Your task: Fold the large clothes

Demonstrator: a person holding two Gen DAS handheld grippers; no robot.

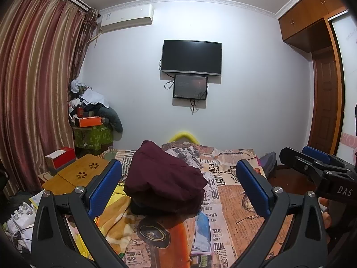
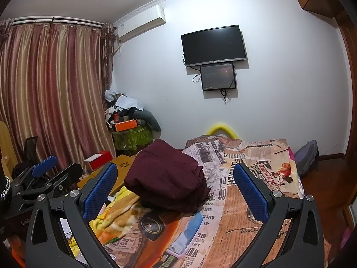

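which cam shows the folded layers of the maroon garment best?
Right wrist: the maroon garment shows its stacked fold edges along the right side. Left wrist sees the same bundle more head-on, as a rounded lump with few visible layers.

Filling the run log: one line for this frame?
left gripper: open, empty | right gripper: open, empty | maroon garment: folded bundle on bed | contact: none

1 folded maroon garment (image 1: 166,178), 2 grippers (image 1: 178,176) (image 2: 176,178), 2 wall screens (image 1: 191,57) (image 1: 190,86), 1 air conditioner (image 1: 127,17).
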